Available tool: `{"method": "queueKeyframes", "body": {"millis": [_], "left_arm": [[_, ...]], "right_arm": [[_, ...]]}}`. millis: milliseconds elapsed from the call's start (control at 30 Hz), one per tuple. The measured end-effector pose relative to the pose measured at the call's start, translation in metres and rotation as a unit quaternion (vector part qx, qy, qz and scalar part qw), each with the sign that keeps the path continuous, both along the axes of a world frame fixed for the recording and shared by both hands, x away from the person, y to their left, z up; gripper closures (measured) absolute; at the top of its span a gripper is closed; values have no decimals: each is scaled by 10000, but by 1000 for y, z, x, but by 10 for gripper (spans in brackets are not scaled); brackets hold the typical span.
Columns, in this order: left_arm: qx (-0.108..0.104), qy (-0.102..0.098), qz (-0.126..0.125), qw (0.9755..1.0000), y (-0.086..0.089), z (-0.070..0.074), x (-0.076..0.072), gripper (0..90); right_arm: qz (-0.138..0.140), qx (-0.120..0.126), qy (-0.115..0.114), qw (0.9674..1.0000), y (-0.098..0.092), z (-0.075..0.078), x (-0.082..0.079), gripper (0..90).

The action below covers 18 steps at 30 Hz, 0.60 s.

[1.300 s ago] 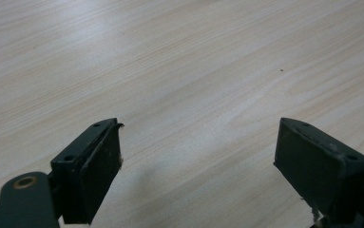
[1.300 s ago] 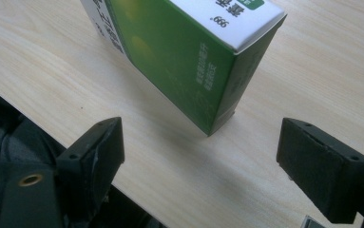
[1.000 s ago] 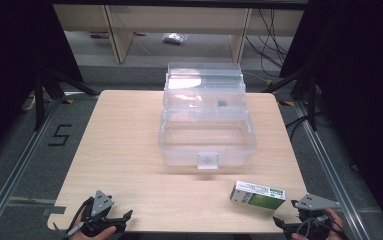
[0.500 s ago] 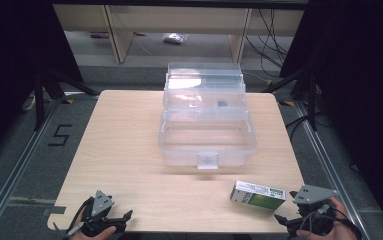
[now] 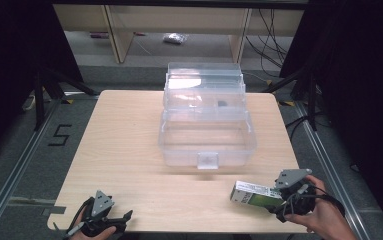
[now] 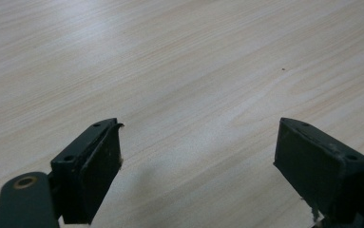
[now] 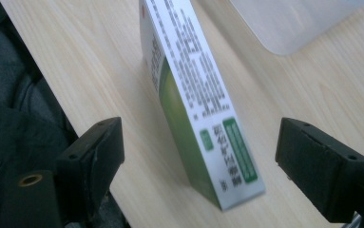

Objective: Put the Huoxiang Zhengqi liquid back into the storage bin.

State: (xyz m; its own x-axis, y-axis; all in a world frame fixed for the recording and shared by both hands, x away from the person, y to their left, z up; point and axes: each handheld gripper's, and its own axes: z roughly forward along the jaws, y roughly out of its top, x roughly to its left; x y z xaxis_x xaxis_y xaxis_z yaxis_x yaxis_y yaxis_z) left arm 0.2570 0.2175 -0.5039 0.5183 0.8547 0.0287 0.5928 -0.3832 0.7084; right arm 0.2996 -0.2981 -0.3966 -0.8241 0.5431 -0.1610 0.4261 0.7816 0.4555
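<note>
1. Two grippers sit at the near edge of the wooden table in the high view. The left gripper rests at the near-left corner, its jaws apart, with bare wood around it. The right gripper is at the near-right, held by a hand, and its tips reach the end of a green and white carton lying flat on the table. A clear plastic box stands open at the table's middle, its lid raised at the far side. One small dark object shows through the clear plastic near the back; what it is cannot be told.

2. Left gripper view: the left gripper has its jaws wide apart, with bare wood between them, gripping nothing.

3. Right gripper view: the right gripper is spread wide, and the carton lies between the jaws, touching neither. A corner of the clear box shows at the top right.
</note>
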Motion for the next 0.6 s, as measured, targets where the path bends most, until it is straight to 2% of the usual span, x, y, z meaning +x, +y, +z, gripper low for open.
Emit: {"method": "queueKeyframes", "body": {"millis": [33,133,167,300,433,467,533,600], "left_arm": [[-11,-16,27,10000,0,0,0,152],[-5,-18,14,10000,0,0,0,152],[8,-7,6,10000,0,0,0,152],[-9,-24,30,10000,0,0,0,152],[-11,-23,34,10000,0,0,0,152],[-9,-22,37,10000,0,0,0,152],[-5,-14,22,10000,0,0,0,152],[7,-3,15,10000,0,0,0,152]], "right_arm": [[28,-7,73,10000,3,0,2,187],[94,-103,105,9998,7,1,7,186],[178,-133,196,9996,12,0,10,192],[379,-211,242,9988,17,-3,17,203],[395,-319,343,9981,22,-7,21,210],[501,-355,400,9973,23,-8,24,221],[431,-379,439,9974,24,-9,24,230],[572,-415,467,9964,24,-10,27,255]]}}
